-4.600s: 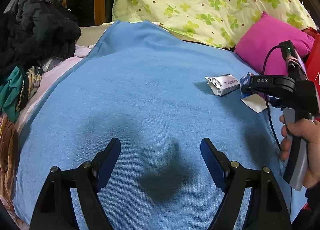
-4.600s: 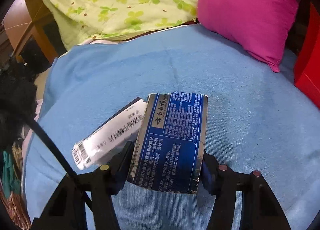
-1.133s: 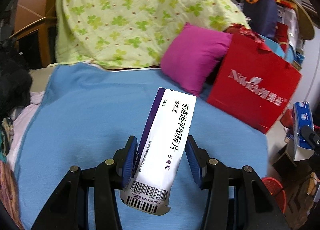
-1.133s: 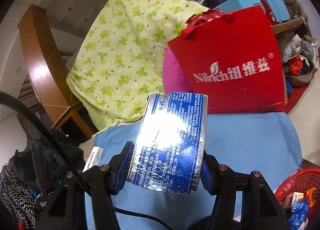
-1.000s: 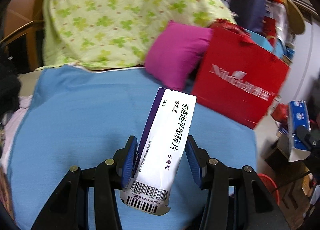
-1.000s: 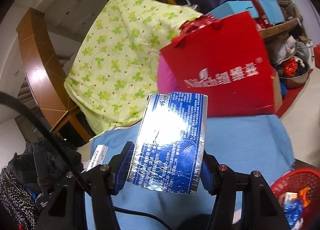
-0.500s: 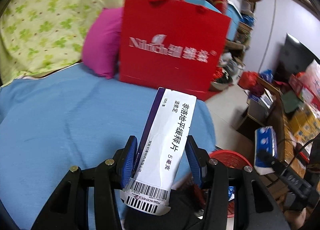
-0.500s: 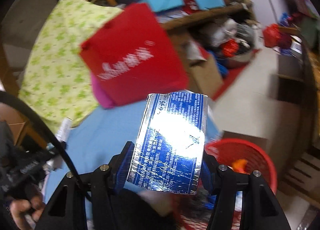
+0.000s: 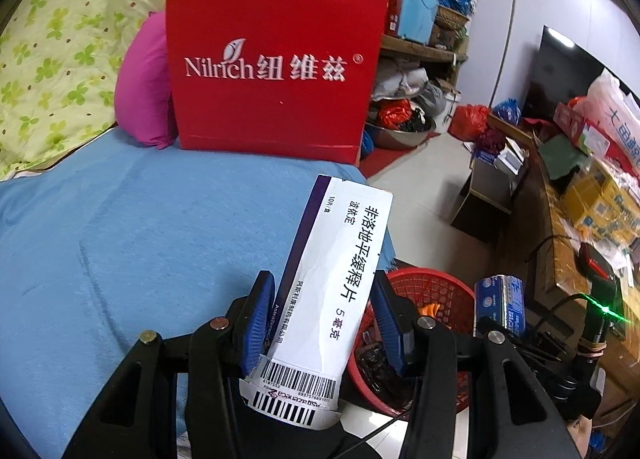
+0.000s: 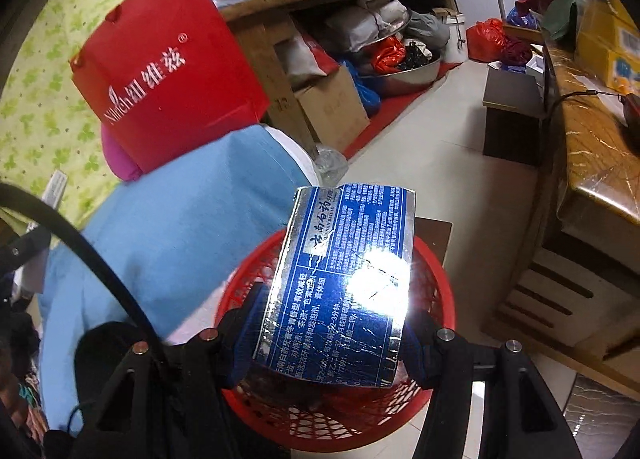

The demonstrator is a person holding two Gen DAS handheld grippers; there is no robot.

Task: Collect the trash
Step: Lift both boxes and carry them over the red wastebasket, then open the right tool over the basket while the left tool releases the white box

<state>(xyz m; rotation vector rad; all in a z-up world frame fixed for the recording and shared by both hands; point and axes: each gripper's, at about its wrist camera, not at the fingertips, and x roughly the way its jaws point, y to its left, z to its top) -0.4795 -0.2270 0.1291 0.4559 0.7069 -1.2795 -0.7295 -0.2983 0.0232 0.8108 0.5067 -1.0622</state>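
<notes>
Both grippers have swung away from the blue blanket [image 9: 132,243] since the earlier shots, and they're now off its edge by the red mesh basket [image 10: 434,279] on the floor. A second ago you mostly saw the bedding and the red gift bag; now the basket fills the lower part of the right wrist view.

Going left to right in the left wrist view: green clover quilt [image 9: 60,39] up in the corner, pink pillow [image 9: 140,99] tucked behind the red gift bag [image 9: 276,59], which stands on the blanket. Then the left gripper [image 9: 320,323], pads pinching a long white medicine box [image 9: 340,279] that's pointing up and away, barcode end nearest the camera. The basket [image 9: 440,291] is just behind and to the right of it. Further right is the right gripper [image 9: 502,323] with its blue carton poking up over the basket, then a cluttered wooden counter [image 9: 580,219].

In the right wrist view, same order: gift bag [image 10: 168,71] and blanket [image 10: 180,239] on the left, and the right gripper [image 10: 332,335] is clamped on a shiny blue foil carton [image 10: 344,283], held right over the basket opening. Neither box is in the basket yet, both are gripped firmly. Tiled floor [image 10: 440,159] and the counter edge sit off to the right.
</notes>
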